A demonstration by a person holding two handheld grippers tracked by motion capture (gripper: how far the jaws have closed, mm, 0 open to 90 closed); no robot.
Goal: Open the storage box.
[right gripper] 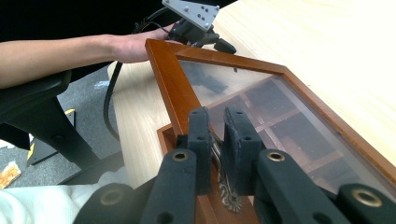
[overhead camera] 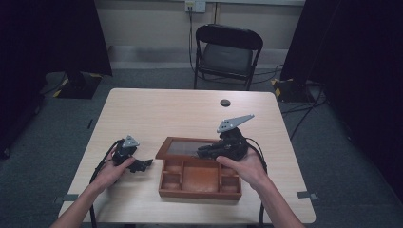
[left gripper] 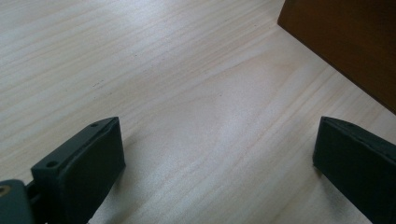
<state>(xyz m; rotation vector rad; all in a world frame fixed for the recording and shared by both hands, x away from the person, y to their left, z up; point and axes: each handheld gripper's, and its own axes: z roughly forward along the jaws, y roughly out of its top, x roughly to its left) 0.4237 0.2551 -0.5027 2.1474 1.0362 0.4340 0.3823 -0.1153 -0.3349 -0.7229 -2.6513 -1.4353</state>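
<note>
Right gripper (right gripper: 215, 140) fingers clenched on glass-paned wooden lid's (right gripper: 261, 107) brass latch (right gripper: 229, 198); left gripper (left gripper: 219, 163) fingers released over pale woodgrain

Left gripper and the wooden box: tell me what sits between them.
Nothing: bare table lies between the left gripper and the wooden box, seen in the left gripper view.
</note>
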